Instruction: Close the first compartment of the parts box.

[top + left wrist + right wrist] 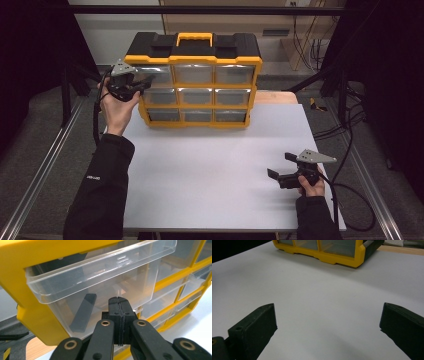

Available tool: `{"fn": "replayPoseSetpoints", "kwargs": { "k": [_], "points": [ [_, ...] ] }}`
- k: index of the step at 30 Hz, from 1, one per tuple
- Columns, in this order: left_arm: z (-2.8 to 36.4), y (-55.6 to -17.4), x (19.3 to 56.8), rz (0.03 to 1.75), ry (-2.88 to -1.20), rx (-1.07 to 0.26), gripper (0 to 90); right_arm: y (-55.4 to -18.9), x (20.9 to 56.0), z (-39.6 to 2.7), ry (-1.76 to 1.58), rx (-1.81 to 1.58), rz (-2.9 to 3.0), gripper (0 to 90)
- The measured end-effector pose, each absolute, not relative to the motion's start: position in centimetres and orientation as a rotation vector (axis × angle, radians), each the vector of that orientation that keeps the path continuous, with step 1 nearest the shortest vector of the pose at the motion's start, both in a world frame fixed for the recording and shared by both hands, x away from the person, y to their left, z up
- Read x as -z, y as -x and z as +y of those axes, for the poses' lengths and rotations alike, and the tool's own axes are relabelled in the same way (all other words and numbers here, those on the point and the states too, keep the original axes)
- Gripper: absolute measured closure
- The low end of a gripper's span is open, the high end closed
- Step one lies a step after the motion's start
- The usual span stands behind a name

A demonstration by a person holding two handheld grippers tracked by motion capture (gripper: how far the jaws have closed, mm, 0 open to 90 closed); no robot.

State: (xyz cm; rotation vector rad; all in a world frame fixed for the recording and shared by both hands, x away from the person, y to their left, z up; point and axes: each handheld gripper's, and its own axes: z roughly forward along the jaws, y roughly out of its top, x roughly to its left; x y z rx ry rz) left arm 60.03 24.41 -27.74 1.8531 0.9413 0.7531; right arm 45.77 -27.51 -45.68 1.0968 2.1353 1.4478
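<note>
Fingers of the left gripper (119, 315) are pressed together against the front of the clear top-left drawer (100, 277), pulled partway from the organizer (192, 80); full closing remains, while the right gripper (327, 327) is held agape over the table (210, 170)

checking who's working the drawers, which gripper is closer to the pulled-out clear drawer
Left. The left gripper, jaws shut, is right at the front of the pulled-out drawer in the top left of the yellow organizer. The right gripper sits open far off, near the table's front right.
</note>
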Motion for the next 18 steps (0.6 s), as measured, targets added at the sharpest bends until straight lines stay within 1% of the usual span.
{"fn": "replayPoseSetpoints", "kwargs": {
  "k": [18],
  "points": [
    [24.5, -61.2, 28.2, 0.953, -1.839, -0.783, 89.5, -45.7, 45.7, -27.6, -1.099, -1.448, 2.135, 1.1]
  ]
}}
